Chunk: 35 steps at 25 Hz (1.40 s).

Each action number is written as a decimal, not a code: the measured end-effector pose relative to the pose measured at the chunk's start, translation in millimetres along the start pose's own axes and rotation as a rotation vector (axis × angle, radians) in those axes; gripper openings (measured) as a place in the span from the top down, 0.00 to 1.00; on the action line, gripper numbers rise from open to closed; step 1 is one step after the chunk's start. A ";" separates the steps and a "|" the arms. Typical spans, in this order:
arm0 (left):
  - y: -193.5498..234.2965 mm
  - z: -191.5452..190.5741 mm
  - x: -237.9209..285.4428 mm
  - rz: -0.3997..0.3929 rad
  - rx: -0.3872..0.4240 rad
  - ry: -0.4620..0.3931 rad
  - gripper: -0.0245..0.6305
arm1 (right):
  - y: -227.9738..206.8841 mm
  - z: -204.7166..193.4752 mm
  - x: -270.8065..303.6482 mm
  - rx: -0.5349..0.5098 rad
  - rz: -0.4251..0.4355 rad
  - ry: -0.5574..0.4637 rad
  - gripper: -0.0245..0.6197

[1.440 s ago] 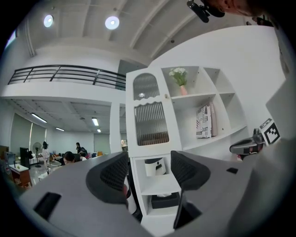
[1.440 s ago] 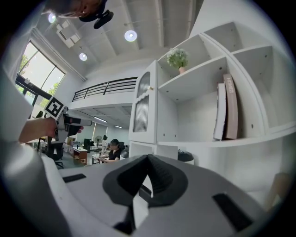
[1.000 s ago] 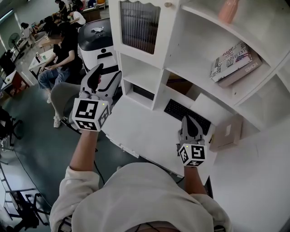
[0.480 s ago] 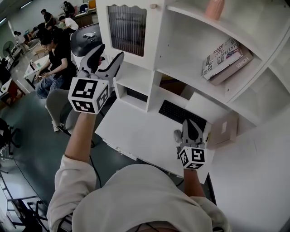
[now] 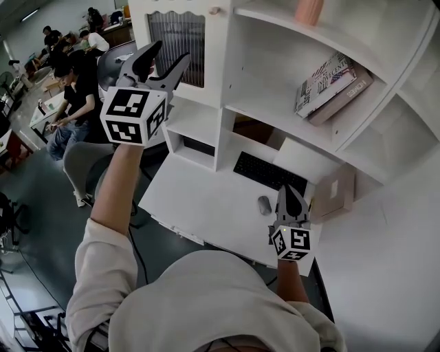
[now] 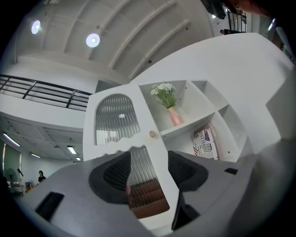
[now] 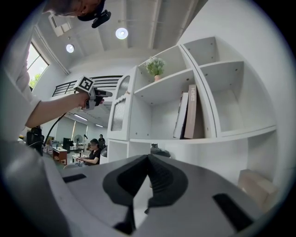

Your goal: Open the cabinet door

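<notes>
The white cabinet door (image 5: 177, 38) with ribbed glass stands closed at the top left of the shelf unit, its small round knob (image 5: 214, 10) at its right edge. My left gripper (image 5: 165, 58) is raised in front of the door's lower part, apart from it. Its jaws are wide and closing, with nothing between them. In the left gripper view the door (image 6: 118, 120) and knob (image 6: 151, 134) lie beyond the left gripper (image 6: 149, 173). My right gripper (image 5: 287, 191) hovers low over the desk, shut and empty; it looks the same in the right gripper view (image 7: 149, 178).
On the white desk (image 5: 206, 206) lie a black keyboard (image 5: 268, 173) and a mouse (image 5: 264, 204), with a cardboard box (image 5: 333, 192) at the right. A book (image 5: 330, 82) and a pink vase (image 5: 308, 10) sit on shelves. People sit at tables far left.
My left gripper has risen and moved in toward the cabinet door. The right gripper has shifted a little over the desk, still shut.
</notes>
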State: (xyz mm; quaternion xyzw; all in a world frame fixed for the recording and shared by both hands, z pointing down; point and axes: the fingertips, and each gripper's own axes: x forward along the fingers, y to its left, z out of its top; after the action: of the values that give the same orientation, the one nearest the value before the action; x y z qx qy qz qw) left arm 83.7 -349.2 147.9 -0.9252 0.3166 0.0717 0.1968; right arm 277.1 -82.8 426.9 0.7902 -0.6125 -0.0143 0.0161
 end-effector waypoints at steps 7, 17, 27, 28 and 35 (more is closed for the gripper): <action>-10.8 20.6 31.6 -0.030 0.029 -0.026 0.59 | -20.8 -4.2 -14.1 0.009 -0.057 0.006 0.96; -14.6 31.8 63.2 -0.032 0.042 -0.029 0.63 | -44.7 -7.4 -28.6 0.021 -0.114 0.007 0.96; -15.1 39.0 93.0 -0.021 0.079 -0.026 0.67 | -67.8 -15.1 -42.6 0.038 -0.172 0.007 0.96; -15.4 40.0 95.4 -0.019 0.081 -0.026 0.67 | -70.3 -16.0 -44.0 0.040 -0.178 0.007 0.96; -15.8 44.2 110.9 -0.009 0.094 -0.023 0.71 | -86.3 -20.5 -53.3 0.051 -0.220 0.008 0.96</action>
State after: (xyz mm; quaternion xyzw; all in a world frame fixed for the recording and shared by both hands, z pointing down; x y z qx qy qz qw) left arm 180.6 -381.5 84.1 -0.9153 0.3133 0.0665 0.2441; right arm 348.2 -9.6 443.8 0.8529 -0.5221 0.0028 -0.0030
